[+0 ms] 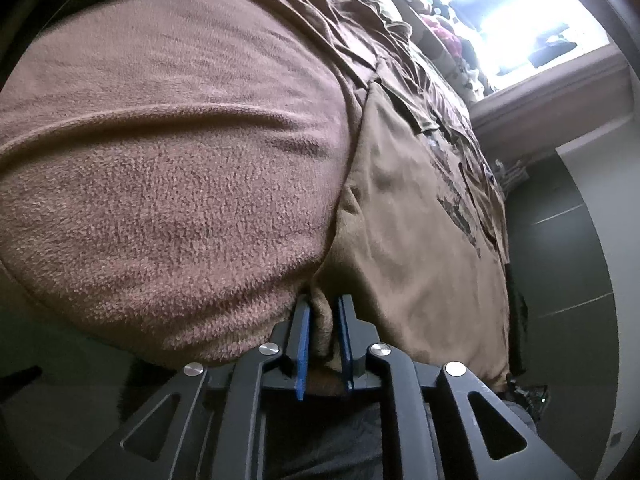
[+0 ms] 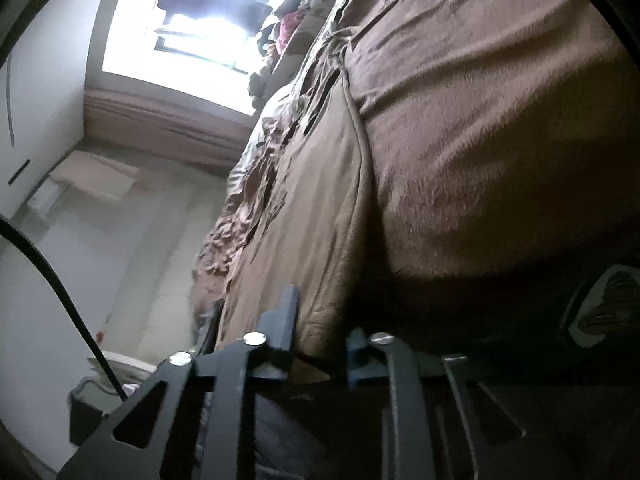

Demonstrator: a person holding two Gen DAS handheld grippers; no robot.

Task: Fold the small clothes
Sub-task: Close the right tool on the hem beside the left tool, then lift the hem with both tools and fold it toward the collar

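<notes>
A: Left wrist view is showing fuzzy brown blanket [image 1: 160, 160] filling the left of the frame, and at lower centre the left gripper [image 1: 323, 336] is pinching a bunched fold of the tan garment [image 1: 400, 208], blue pads pressing it from both sides.

B: And the garment is spreading up the right side, printed part toward the window [image 1: 540, 12] at upper right?

A: Yes. In the right wrist view it is lying as a tan band [image 2: 300, 208] through the centre, with the right gripper [image 2: 320, 336] at the bottom closing narrowly on its near edge.

B: Risk?

A: I am judging both bites as thin. If either pad is catching the blanket too, lifting is likely dragging bedding along; a shallow hold is likely slipping and skewing the fold.
</notes>
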